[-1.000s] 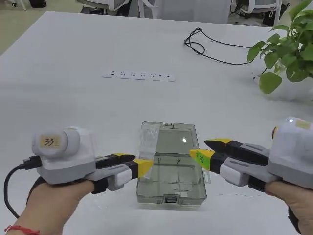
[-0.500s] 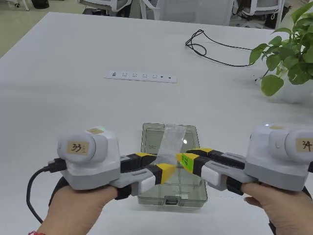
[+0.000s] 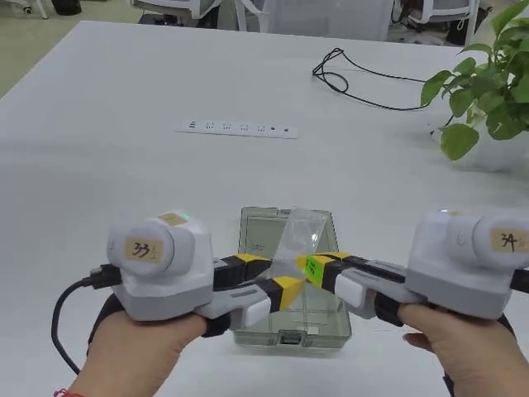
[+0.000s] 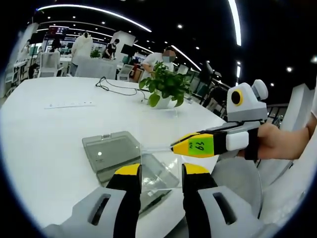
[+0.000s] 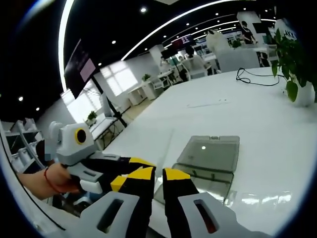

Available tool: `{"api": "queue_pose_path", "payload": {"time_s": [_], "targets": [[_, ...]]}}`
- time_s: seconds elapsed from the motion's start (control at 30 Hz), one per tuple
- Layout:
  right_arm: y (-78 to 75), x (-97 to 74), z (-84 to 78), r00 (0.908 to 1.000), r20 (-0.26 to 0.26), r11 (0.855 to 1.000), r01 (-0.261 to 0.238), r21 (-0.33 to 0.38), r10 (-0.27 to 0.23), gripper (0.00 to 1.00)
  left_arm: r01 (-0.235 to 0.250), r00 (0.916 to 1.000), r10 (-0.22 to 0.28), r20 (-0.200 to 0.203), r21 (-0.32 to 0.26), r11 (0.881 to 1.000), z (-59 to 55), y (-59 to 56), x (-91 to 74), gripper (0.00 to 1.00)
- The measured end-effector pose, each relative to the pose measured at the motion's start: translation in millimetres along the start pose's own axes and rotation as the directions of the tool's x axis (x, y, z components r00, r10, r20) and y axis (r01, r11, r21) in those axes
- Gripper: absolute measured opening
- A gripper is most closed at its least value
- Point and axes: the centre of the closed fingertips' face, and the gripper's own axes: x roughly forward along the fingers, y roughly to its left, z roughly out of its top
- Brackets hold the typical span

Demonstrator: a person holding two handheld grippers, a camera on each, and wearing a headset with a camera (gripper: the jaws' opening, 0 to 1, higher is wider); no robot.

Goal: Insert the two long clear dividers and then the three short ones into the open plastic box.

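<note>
Two hand-held grippers [image 3: 281,273] [image 3: 318,261] converged on one divider [image 3: 302,231].

We see a box [image 3: 256,335] of smoky, see-through plastic, smooth and shiny. The divider [image 3: 299,231] above the box is thin, clear, glossy plastic. The table [image 3: 124,174] under the box looks white, smooth and matt. The cable [image 3: 331,83] behind the box looks black and rubbery.

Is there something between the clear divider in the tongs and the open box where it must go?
Nothing visible does. The clear divider hangs in the right tongs over the open box, with only air below.
</note>
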Motion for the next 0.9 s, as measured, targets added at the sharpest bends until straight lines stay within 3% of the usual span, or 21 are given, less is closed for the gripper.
{"api": "queue_pose_path", "payload": {"time_s": [0.23,0.57,0.9], "targets": [[0.8,0.7,2.0,0.9998,0.010,0.999,0.016,0.027,-0.017,0.07,0.004,0.9998,-0.003,0.018,-0.027,1.000,-0.5,-1.2,2.2,0.30],[0.0,1.0,0.2,0.9997,-0.007,0.999,0.023,0.030,-0.023,0.06,0.020,0.9997,-0.020,0.013,-0.005,1.000,-2.5,-3.1,0.4,0.31],[-17.2,-4.4,8.9,0.9976,-0.015,0.996,0.069,0.056,-0.068,0.07,0.040,0.9992,-0.040,0.004,0.045,0.998,-7.0,4.1,-10.6,0.40]]}}
